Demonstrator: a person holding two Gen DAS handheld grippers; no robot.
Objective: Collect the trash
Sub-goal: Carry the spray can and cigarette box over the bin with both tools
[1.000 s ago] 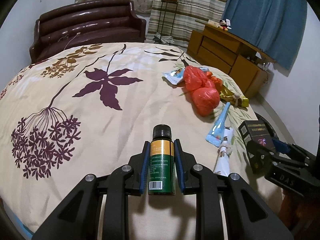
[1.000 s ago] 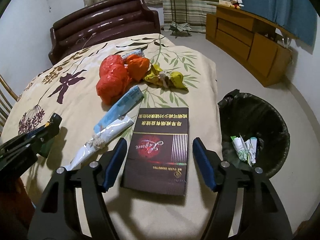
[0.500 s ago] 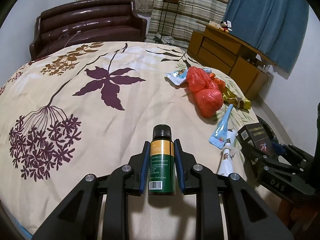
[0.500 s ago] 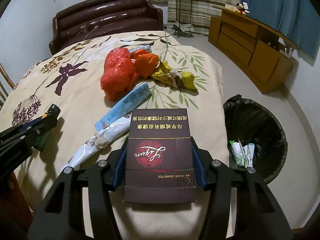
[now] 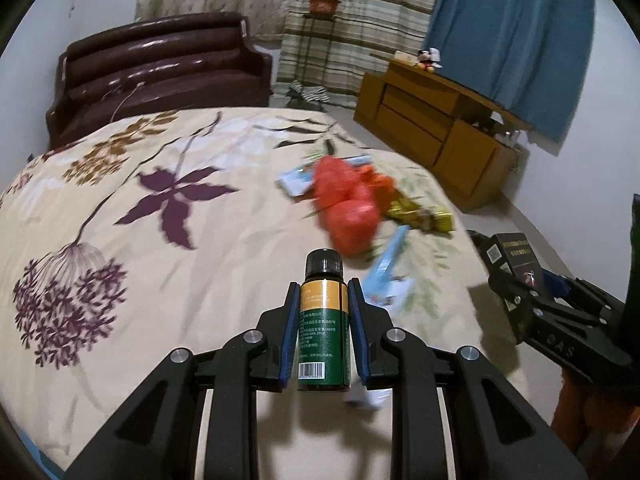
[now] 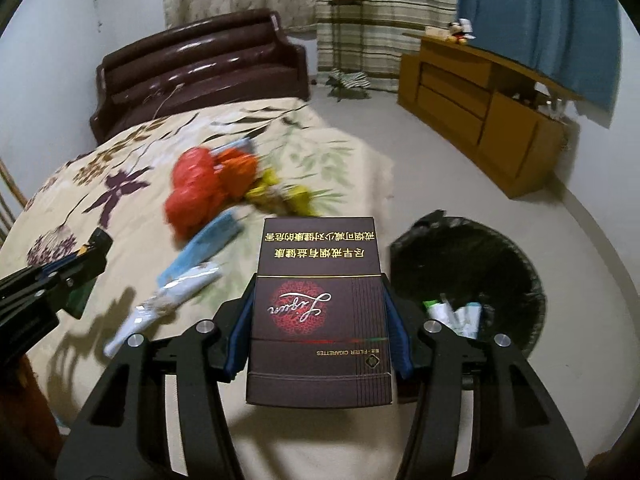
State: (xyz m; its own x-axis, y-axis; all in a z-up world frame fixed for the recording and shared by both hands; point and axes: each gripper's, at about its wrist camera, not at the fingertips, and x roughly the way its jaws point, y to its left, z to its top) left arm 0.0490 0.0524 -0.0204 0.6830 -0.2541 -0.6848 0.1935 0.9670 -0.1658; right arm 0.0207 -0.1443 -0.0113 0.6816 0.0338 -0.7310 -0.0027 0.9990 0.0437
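Note:
My left gripper [image 5: 324, 300] is shut on a small green and orange bottle [image 5: 324, 332] with a black cap, held above the bed. My right gripper [image 6: 318, 304] is shut on a dark cigarette box [image 6: 320, 312], lifted above the bed's edge; it also shows in the left wrist view [image 5: 516, 256]. Red bags [image 6: 192, 196], an orange bag [image 6: 240, 168], a yellow wrapper [image 6: 288, 200], a blue packet [image 6: 204, 248] and a white wrapper [image 6: 168, 304] lie on the bed. A black-lined trash bin [image 6: 472, 264] with some trash stands on the floor at right.
The bed has a floral cover [image 5: 120, 220] and a dark brown headboard [image 5: 160, 68]. A wooden cabinet [image 6: 480, 104] stands against the far right wall. A plant stand [image 6: 344, 40] is by the curtains. Bare floor lies between bed and cabinet.
My right gripper closed on the cigarette box and lifted it off the bed, toward the bin side. My left gripper rose a little with the bottle still held.

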